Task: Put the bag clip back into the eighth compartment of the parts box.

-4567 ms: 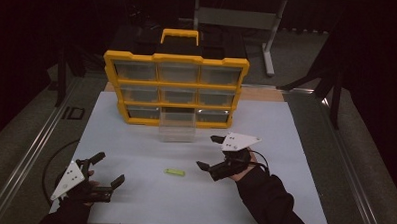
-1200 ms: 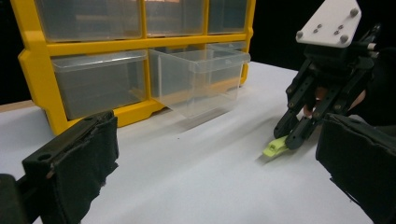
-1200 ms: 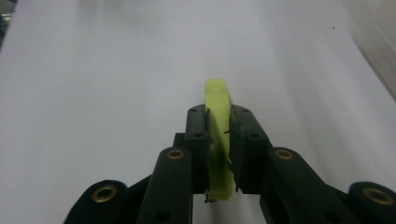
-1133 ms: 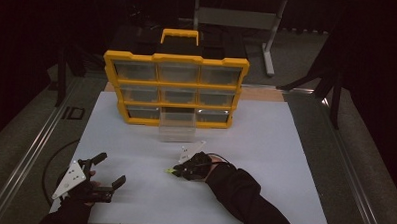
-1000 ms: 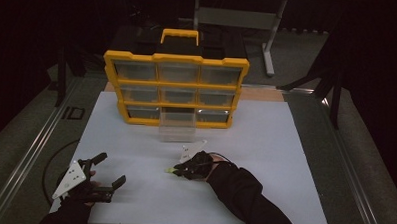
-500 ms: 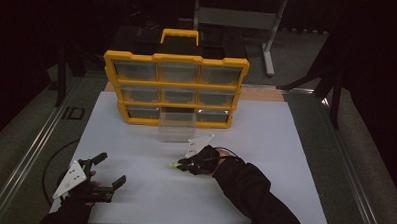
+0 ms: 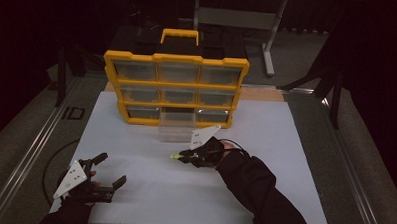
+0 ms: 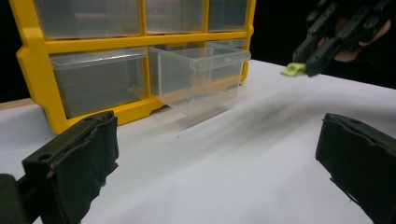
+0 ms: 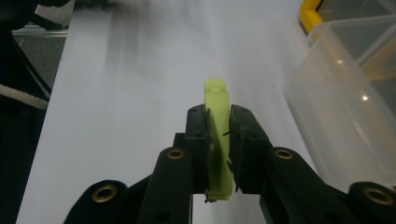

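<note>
Right gripper (image 7: 181, 156) clamped on a small flat lime-green plastic piece (image 7: 175, 156), black jaws pressed against both faces, piece standing on edge between the pads and jutting past the tips in the right gripper view (image 9: 217, 140). Held clear of the white tabletop (image 7: 285, 160), just in front of the pulled-out clear plastic drawer (image 7: 176, 132) of the yellow-framed organiser cabinet with clear drawers (image 7: 175, 86). Reaching in from the lower right, dark-sleeved forearm (image 7: 258, 194) angled up and leftward across the table, wrist roughly level, jaws pointing left toward the middle of the board, grey three-cornered plate on top tilted toward the cabinet. Seen from the left gripper view as well, up at the right edge (image 8: 308, 63), green piece (image 8: 293, 70) poking from the tips above the white surface, near the drawer's front corner (image 8: 205, 74).

Left gripper (image 7: 109, 171) low at the near left corner of the table, jaws spread wide with nothing between them, pads (image 8: 84, 158) standing well apart in its own view, aimed at the cabinet's lower rows. Hand beneath it close to the table edge, plate tipped outward to the left. Well apart from the right gripper.
</note>
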